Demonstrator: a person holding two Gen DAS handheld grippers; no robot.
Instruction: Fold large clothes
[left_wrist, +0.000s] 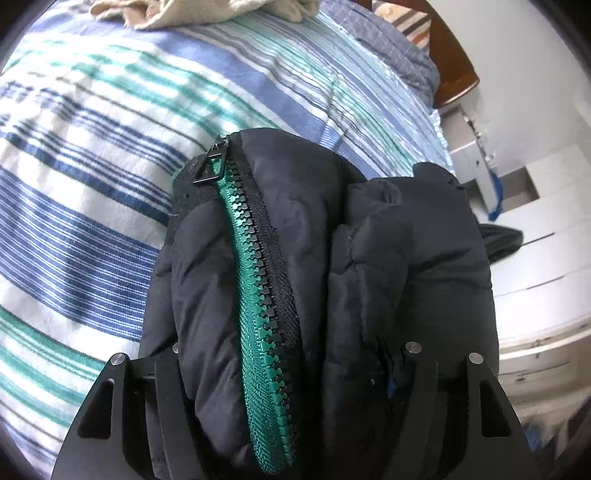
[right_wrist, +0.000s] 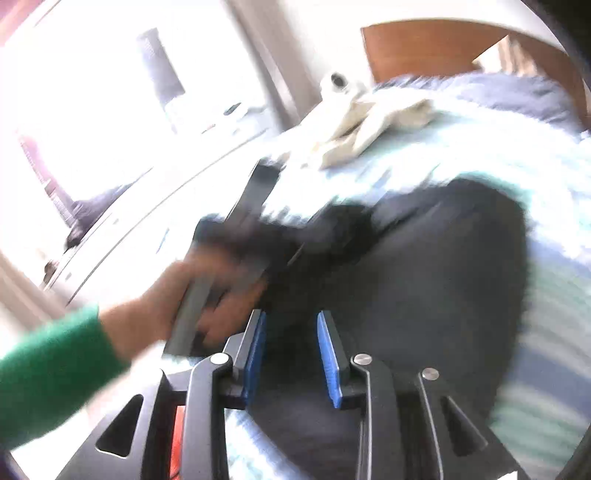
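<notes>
i had the puffy black quilted jacket with the green-taped zipper (left_wrist: 280, 280) bunched between the wide-set jaws of my left hand-held gripper (left_wrist: 295, 369); whether the pads, hidden under the folds, were pressing on it i could not tell. the zipper ran up the middle of the bundle, its black metal pull (left_wrist: 208, 166) at the far end, which suggested i was carrying the front edge as a thick roll so the jacket could go down on the bed with the blue, teal and white striped cover (left_wrist: 92, 184).

from the right wrist view, badly blurred, my right hand-held gripper (right_wrist: 291, 354) stood narrow, its blue pads (right_wrist: 327, 354) apart with dark jacket fabric showing beyond them; i judged nothing was clamped there, though the blur left some doubt. a hand in a green sleeve (right_wrist: 159, 314) held the other tool beside it.

the jacket sat near the bed's side edge, with the white drawer unit (left_wrist: 535, 258) just beyond. the striped cover lay open toward the far side. a crumpled cream cloth (left_wrist: 207, 13) lay well apart at the far end, by the brown wooden headboard (left_wrist: 454, 66), so i reckoned there was room to spread toward the middle.
</notes>
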